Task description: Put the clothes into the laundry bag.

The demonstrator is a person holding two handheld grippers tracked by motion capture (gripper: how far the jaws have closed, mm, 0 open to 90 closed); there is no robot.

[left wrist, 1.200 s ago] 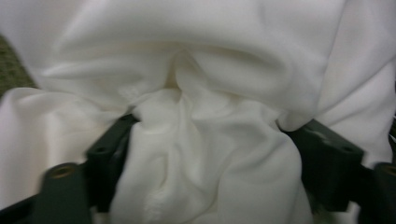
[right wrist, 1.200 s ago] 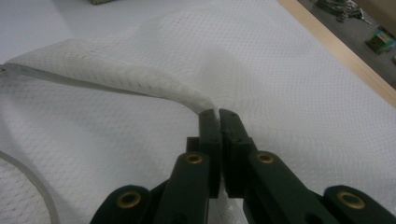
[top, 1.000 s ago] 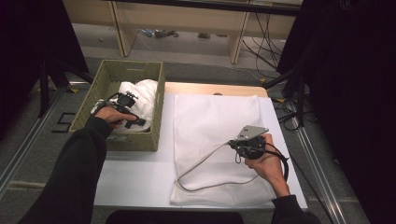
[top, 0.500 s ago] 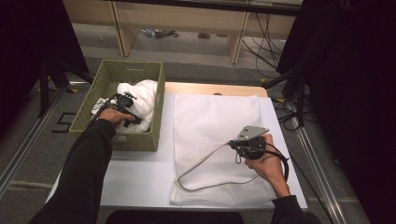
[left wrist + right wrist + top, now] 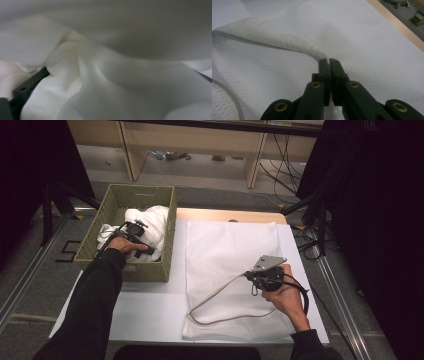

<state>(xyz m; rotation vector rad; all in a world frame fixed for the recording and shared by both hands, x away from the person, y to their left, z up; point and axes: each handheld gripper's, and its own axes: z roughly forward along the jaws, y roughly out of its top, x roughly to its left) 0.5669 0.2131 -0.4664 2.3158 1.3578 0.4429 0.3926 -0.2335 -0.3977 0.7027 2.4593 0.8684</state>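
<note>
White mesh laundry bag (image 5: pixel 235 270) lies flat on the table (image 5: pixel 150 305), just right of a woven green basket (image 5: pixel 117 202) that holds a crumpled white garment (image 5: pixel 150 222).

From the high view, the right gripper (image 5: pixel 252 279) sits over the middle of the bag with its cable looping across the mesh, while the left gripper (image 5: pixel 131 231) is down inside the basket on the garment. Its jaws have just been opening again after a brief closing.

In the left gripper view, soft white folds (image 5: pixel 105 75) crowd the lens and one black jaw shows at the lower left with cloth draped beside it. Whether the pads press on any fabric cannot be told from here.

In the right gripper view, the right gripper (image 5: pixel 329 60) has its jaws pressed together on a pinched ridge of the mesh (image 5: pixel 287 40), lifting a fold off the layer beneath.

The risk is twofold: the left jaws may lift away with nothing, since the slippery folds could slide out; and the right pinch may catch both mesh layers, keeping the bag's mouth sealed.
</note>
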